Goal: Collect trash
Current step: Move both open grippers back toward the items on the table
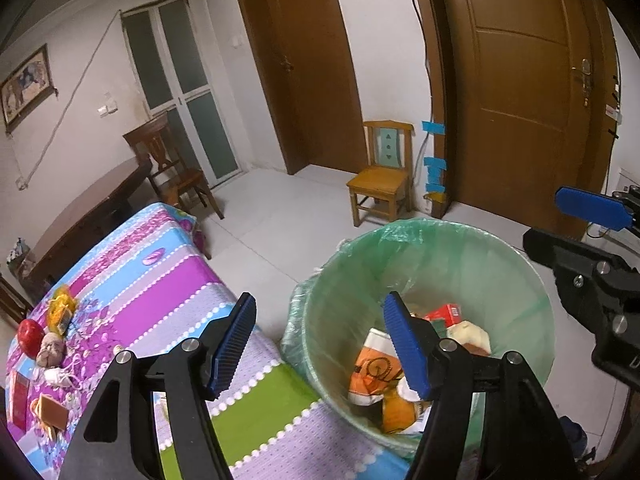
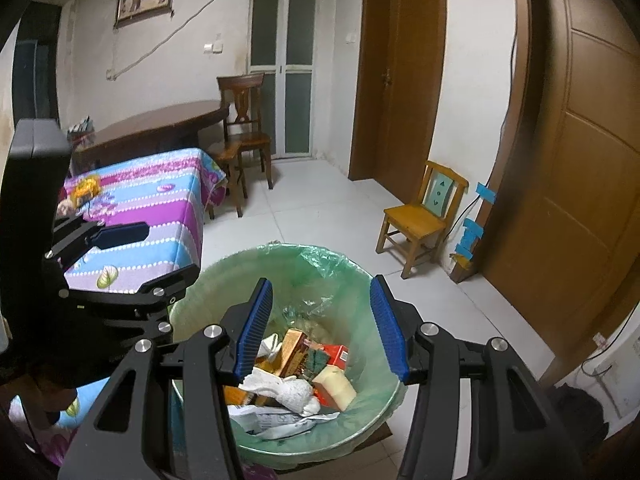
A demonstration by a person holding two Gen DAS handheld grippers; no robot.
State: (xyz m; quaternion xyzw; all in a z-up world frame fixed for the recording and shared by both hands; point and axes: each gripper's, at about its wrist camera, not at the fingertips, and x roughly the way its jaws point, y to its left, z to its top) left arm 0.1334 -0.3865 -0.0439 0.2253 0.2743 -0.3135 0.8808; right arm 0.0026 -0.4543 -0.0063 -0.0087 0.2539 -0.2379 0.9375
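Observation:
A bin with a green liner [image 1: 440, 226] stands on the floor beside the table. It holds an orange packet [image 1: 372, 372], a red box [image 2: 340, 354], a brown carton [image 2: 296, 346], crumpled white tissue [image 2: 288, 390] and a pale block [image 2: 338, 386]. My left gripper [image 1: 320, 346] is open and holds nothing; it hangs over the gap between table edge and bin. My right gripper [image 2: 323, 328] is open above the bin's mouth, nothing between its pads. On the striped tablecloth [image 1: 160, 292] lie a yellow wrapper [image 1: 60, 308], a red round thing [image 1: 30, 336], a crumpled lump [image 1: 52, 350] and a red packet [image 1: 18, 400].
A small light wooden chair [image 1: 380, 176] stands against the wall between two brown doors. A dark chair [image 2: 244, 136] and a dark wooden table [image 2: 160, 124] sit behind the clothed table. White tiled floor [image 2: 320, 200] stretches beyond the bin.

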